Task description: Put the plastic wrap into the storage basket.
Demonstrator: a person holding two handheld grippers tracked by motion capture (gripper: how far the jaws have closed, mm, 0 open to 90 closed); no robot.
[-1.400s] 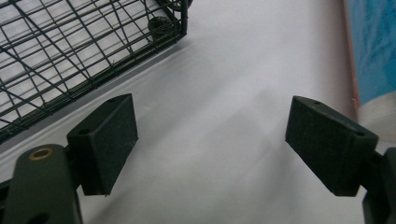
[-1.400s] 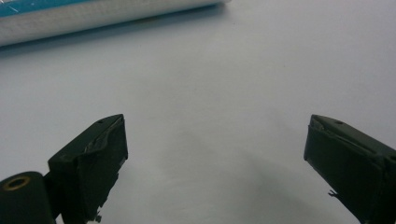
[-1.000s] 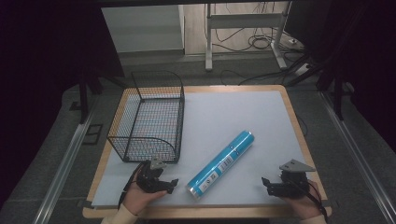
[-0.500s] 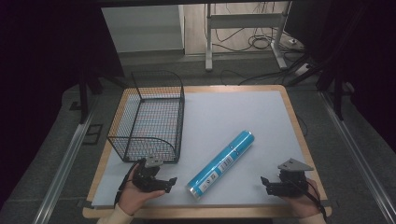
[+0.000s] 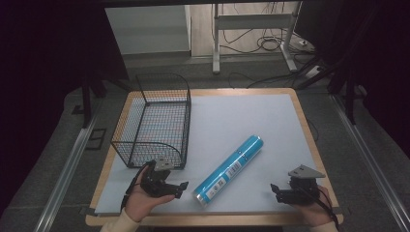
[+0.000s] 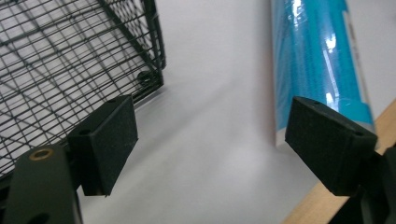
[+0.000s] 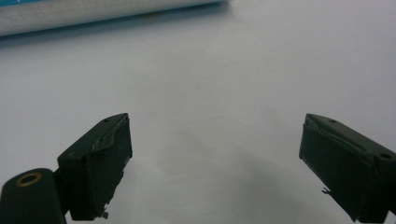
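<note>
high view, the tube: the long blue plastic-wrapped tube with a white label (image 5: 229,170) lies flat and slantwise on the white table mat (image 5: 241,121), its near end toward the front edge, between the two hands and touched by neither.

high view, left gripper: the left gripper (image 5: 180,186) has lifted a little off the mat compared with a second ago and now points across at the tube's near end, just beside it. Jaws apart, nothing in them.

high view, right gripper: the right gripper (image 5: 274,190) sits in the same spot as before, near the front right corner, well apart from the tube. Jaws spread, empty.

high view, basket: the black wire mesh basket (image 5: 154,121) stands upright on the left half of the mat, empty as far as I can tell.

left gripper view: black pads (image 6: 109,140) wide apart, basket corner (image 6: 144,70) off to one side, tube end (image 6: 317,70) on the other, bare mat between them.

right gripper view: both pads (image 7: 100,163) held wide over plain mat, tube (image 7: 93,14) across the top edge.

what it means: looks to me like the left hand is starting its reach for the tube, probably to drop it in the basket. No grip yet.
</note>
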